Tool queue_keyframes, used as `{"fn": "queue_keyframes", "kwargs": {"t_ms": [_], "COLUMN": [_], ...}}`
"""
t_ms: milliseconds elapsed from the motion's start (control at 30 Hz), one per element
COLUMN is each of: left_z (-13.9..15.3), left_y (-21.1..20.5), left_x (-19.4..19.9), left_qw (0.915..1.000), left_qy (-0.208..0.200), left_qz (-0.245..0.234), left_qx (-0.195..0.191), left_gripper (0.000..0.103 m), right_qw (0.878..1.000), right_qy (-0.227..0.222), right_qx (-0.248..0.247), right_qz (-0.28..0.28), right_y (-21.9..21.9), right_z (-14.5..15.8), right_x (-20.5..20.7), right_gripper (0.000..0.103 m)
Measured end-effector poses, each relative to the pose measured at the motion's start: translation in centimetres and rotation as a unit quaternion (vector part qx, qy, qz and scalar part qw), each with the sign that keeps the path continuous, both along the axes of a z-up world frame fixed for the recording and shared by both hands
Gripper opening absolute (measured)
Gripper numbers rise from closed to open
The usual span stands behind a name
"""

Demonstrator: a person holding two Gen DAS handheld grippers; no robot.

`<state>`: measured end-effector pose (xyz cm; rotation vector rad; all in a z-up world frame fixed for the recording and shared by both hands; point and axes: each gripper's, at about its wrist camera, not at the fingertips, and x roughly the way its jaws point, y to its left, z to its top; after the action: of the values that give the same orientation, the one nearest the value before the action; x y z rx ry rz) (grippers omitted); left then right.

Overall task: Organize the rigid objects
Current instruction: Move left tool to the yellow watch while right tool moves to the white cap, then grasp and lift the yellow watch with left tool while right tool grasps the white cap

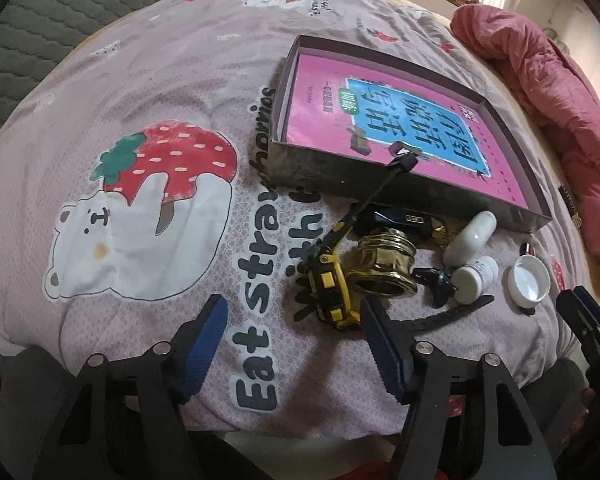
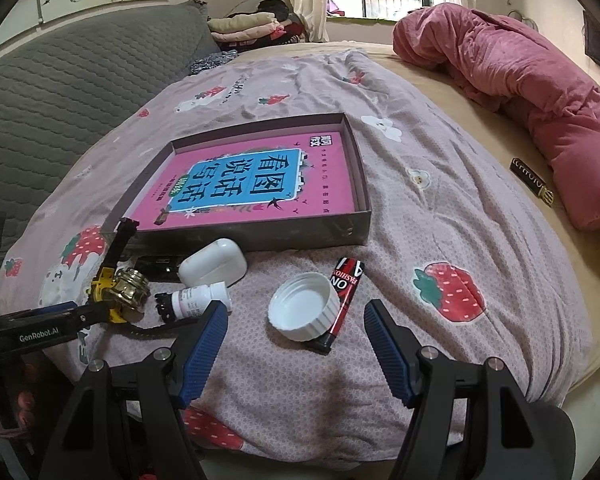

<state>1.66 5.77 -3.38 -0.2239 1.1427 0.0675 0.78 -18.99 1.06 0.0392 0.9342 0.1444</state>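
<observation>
A shallow box [image 1: 284,120] [image 2: 340,232] with a pink book [image 1: 380,116] [image 2: 252,184] inside lies on the bed. In front of it lie a yellow toy crane [image 1: 332,284] [image 2: 108,276], a brass fitting [image 1: 384,264] [image 2: 130,286], a white case [image 1: 472,236] [image 2: 214,266], a small white bottle [image 1: 474,274] [image 2: 198,298], a white lid [image 1: 528,280] [image 2: 304,312] and a red-black tube [image 2: 344,300]. My left gripper [image 1: 294,344] is open, just in front of the crane. My right gripper [image 2: 296,344] is open, just in front of the lid.
A pink strawberry-print quilt [image 1: 160,100] [image 2: 440,220] covers the bed. A rolled red blanket [image 1: 548,92] [image 2: 520,92] lies at the right. A black strap [image 1: 448,312] and a small black part [image 1: 436,284] lie near the bottle. A dark label piece [image 2: 530,180] lies on the beige sheet.
</observation>
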Motion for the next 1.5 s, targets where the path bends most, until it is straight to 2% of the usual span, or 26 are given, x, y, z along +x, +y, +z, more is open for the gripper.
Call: {"fn": "queue_keyframes", "kwargs": {"t_ms": [333,533,700,933,1200,1400,1500], "left_z": [-0.7,-1.2,-1.5,-1.6,-1.5,-1.4,-1.4], "left_y": [-0.3,-0.3,-0.3,-0.6,-0.6,-0.6,-0.3], "left_x": [0.9,1.6,1.9,2.4,3.7,4.0,3.9], "left_qw": [0.9999,0.9995,0.9990,0.9988,0.9984,0.9980,0.9975], "left_qy": [0.003,0.006,0.005,0.000,-0.017,-0.028,-0.030], "left_qz": [-0.007,-0.008,-0.010,-0.008,-0.014,-0.021,-0.018], "left_qx": [-0.008,-0.031,-0.043,-0.048,-0.052,-0.053,-0.061], "left_gripper": [0.047,0.035,0.029,0.019,0.017,0.017,0.017], "right_qw": [1.000,0.999,0.998,0.997,0.997,0.993,0.992], "right_qy": [0.009,0.024,0.024,0.019,0.022,0.020,0.024], "right_qx": [-0.011,-0.022,-0.050,-0.054,-0.053,-0.092,-0.097], "right_qz": [0.012,0.028,0.043,0.049,0.060,0.075,0.080], "right_y": [0.0,0.4,1.0,1.0,0.9,1.5,1.6], "right_z": [-1.3,-2.4,-3.1,-3.2,-3.3,-3.9,-4.2], "right_x": [0.8,1.6,1.8,1.9,2.2,2.5,2.8], "right_gripper": [0.070,0.070,0.070,0.070,0.070,0.070,0.065]}}
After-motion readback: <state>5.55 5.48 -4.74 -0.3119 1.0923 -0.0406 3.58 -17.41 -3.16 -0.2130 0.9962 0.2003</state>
